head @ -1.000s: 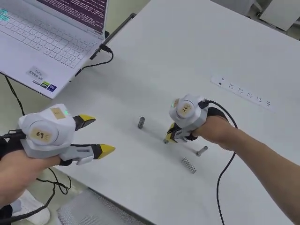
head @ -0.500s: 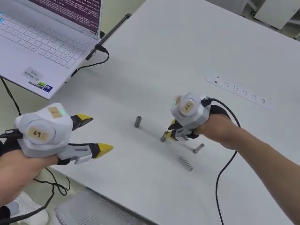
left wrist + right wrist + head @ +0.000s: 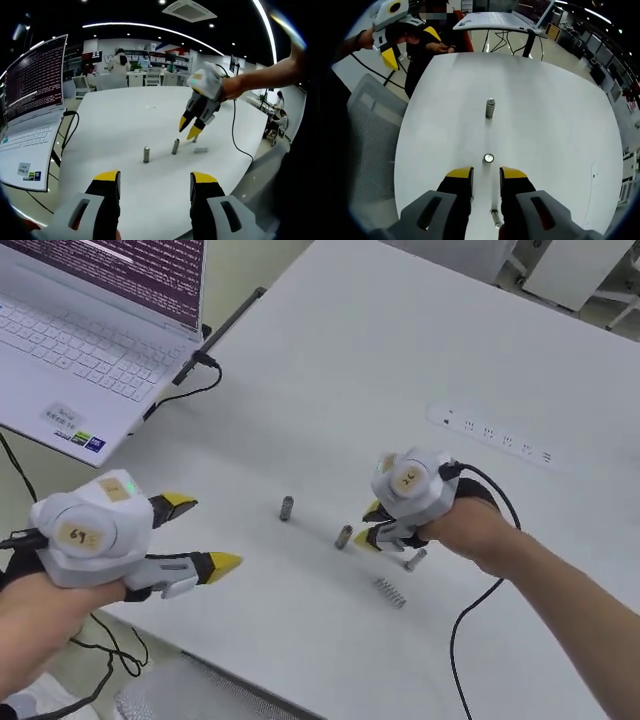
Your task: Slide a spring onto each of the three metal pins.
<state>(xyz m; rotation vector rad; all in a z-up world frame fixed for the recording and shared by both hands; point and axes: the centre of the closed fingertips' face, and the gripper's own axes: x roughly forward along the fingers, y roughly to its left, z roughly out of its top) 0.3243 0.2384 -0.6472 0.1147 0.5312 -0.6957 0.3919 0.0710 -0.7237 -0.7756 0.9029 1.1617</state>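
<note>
Head view: we saw the right gripper (image 3: 367, 525), jaws narrowly parted and empty, just beside an upright pin (image 3: 344, 537). A second pin (image 3: 287, 508) stood nearby. A third pin (image 3: 415, 560) and a loose spring (image 3: 390, 591) lay flat. The left gripper (image 3: 202, 532) gaped wide.

White table (image 3: 400, 330), laptop (image 3: 80, 350), power strip (image 3: 497, 435), two upright pins (image 3: 287, 508) (image 3: 344, 537), perhaps sprung, lying pin (image 3: 415, 560), loose spring (image 3: 390, 592)

- The left gripper (image 3: 203, 532), at 8 o'clock in the head view, points toward 3 o'clock with its jaws spread wide and empty.
- The right gripper (image 3: 368, 526), just right of centre, points toward 8 o'clock with its jaws narrowly parted; its forearm (image 3: 545, 590) trails toward 4 o'clock.
</note>
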